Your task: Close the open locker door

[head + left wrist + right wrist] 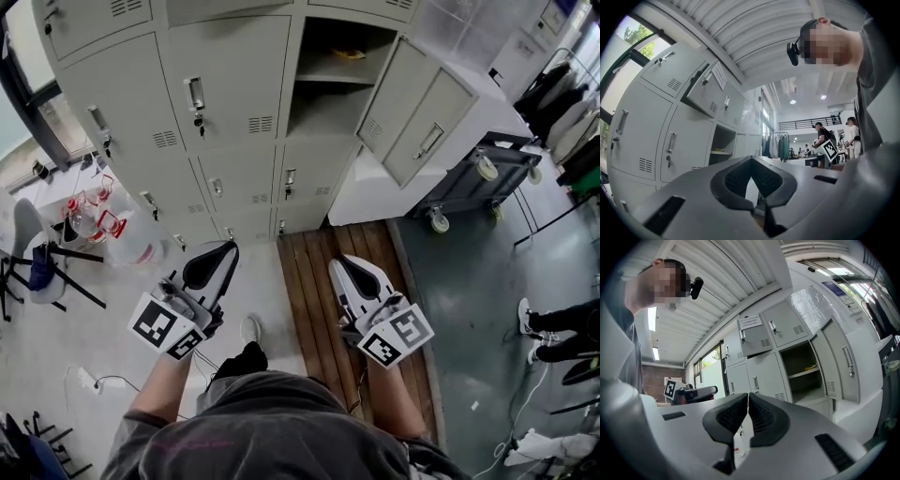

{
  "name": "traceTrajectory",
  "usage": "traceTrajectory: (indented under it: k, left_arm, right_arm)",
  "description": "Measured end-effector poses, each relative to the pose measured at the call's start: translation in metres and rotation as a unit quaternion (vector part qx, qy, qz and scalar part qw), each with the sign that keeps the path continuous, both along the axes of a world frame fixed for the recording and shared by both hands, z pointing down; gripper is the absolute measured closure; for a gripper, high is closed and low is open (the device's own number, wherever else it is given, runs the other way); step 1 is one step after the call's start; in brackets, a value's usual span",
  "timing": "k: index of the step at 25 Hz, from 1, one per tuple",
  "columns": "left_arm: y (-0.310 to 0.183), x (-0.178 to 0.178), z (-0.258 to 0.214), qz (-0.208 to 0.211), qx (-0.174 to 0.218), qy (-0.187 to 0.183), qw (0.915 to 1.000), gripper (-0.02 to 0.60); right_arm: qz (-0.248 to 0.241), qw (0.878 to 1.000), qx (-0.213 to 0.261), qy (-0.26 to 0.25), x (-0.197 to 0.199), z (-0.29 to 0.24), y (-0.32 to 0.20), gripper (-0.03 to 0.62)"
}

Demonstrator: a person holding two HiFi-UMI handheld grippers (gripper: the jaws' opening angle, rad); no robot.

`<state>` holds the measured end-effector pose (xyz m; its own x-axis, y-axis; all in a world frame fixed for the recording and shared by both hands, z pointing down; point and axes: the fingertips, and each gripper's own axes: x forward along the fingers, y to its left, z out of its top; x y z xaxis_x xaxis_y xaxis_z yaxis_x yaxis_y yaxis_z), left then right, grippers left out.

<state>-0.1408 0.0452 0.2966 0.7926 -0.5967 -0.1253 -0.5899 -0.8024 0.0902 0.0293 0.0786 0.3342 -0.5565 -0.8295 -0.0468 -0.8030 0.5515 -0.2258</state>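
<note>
Both claws are pinched shut and empty: left gripper [223, 251] and right gripper [339, 267], smooth grey shells whose ribbed black pads [731, 417] meet at the tips. Up ahead we see the locker door [412, 112], flat grey sheet metal with a slim handle and louvred vents, swung out right of its open compartment [333, 84]. Beneath it sit a white box [370, 192] and a dark cart [464, 187] on castors. Slatted wooden boards [323, 281] lie underfoot, with clear plastic bottles [89, 220] off to our left.
</note>
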Motion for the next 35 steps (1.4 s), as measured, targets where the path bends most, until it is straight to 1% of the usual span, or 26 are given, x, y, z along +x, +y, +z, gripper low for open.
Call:
traceTrajectory:
  k: [9, 16, 22, 27, 31, 35]
  left_arm:
    - [-0.100, -0.030, -0.008, 0.024, -0.005, 0.005, 0.9997, 0.568]
    - [-0.156, -0.033, -0.006, 0.044, -0.010, -0.003, 0.9990, 0.568]
    - [-0.188, -0.024, -0.009, 0.056, -0.008, -0.006, 0.9984, 0.568]
    - [-0.203, -0.011, -0.011, 0.064, -0.006, -0.005, 0.9979, 0.568]
    - [-0.212, 0.006, -0.013, 0.070, -0.006, -0.007, 0.9975, 0.568]
    - [-0.223, 0.028, -0.014, 0.071, -0.005, -0.008, 0.9974, 0.568]
  right_arm:
    - [0.021, 1.000, -0.006, 0.006, -0.035, -0.012, -0.093, 0.569]
    - [0.040, 0.999, -0.010, 0.001, -0.039, -0.009, -0.148, 0.569]
    - [0.053, 0.998, -0.013, -0.002, -0.030, -0.008, -0.178, 0.569]
    - [0.059, 0.998, -0.010, 0.000, -0.020, -0.011, -0.191, 0.569]
    - [0.067, 0.998, -0.007, 0.001, -0.003, -0.016, -0.202, 0.569]
    - [0.075, 0.997, -0.001, 0.003, 0.024, -0.017, -0.214, 0.569]
